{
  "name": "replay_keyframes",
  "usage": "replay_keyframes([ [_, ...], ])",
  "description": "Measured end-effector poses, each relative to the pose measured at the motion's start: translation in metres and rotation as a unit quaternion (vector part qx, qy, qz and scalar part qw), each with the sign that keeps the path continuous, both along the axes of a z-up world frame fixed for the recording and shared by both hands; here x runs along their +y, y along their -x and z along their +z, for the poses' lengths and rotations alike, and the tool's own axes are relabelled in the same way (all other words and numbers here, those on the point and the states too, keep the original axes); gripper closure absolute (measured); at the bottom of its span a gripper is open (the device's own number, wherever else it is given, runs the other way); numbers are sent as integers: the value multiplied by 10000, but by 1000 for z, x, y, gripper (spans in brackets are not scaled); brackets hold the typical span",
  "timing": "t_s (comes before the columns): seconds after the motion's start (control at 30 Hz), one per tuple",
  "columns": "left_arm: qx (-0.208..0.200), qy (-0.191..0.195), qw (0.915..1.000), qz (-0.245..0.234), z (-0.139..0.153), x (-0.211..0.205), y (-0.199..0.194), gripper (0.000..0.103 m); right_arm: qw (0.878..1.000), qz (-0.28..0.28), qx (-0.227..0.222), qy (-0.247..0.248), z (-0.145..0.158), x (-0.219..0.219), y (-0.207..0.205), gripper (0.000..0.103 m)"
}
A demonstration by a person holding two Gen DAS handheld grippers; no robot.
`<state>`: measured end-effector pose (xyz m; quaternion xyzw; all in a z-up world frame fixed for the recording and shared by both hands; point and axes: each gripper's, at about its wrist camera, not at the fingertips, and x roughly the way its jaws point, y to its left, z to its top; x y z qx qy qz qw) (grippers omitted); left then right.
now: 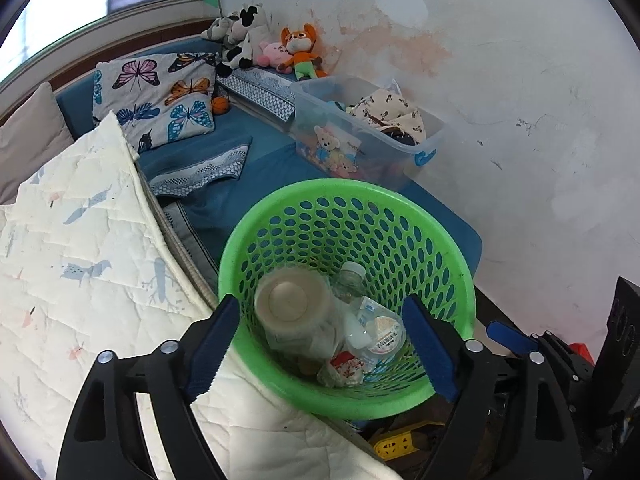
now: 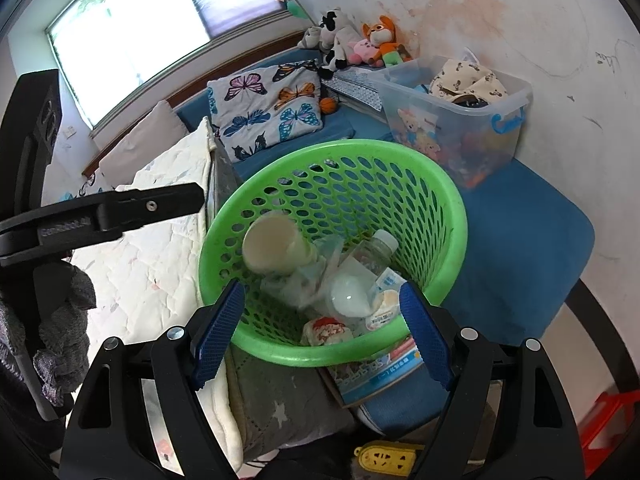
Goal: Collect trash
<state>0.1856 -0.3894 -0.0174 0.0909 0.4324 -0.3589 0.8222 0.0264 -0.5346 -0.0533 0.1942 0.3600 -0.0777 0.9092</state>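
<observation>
Both grippers, left point(image 1: 322, 350) and right point(image 2: 322, 330), hang released over the green basket point(image 1: 280, 208) holding a cup point(image 1: 294, 304) and bottle point(image 1: 360, 300).

Beside the bright green perforated basket point(image 2: 448, 216) lies a cream quilt point(image 1: 80, 264) with pale blue bird prints; behind the basket, a grey cushion point(image 2: 264, 112) bears multicoloured butterflies on blue bedding point(image 2: 520, 240).

Glossy perforated plastic basket point(image 2: 456, 216); inside it, a clear plastic bottle point(image 2: 374, 256); beside it, a matt quilted cloth blanket point(image 2: 144, 272).
</observation>
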Motion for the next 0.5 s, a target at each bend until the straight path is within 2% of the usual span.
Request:
replay_keyframes([
  [0.27,-261,58,9993,265,14,42,11,17,9998,160,-67,120,9,23,5,21],
  [0.5,-460,137,9971,589,27,92,23,13,9984,353,-133,429,19,51,10,18],
])
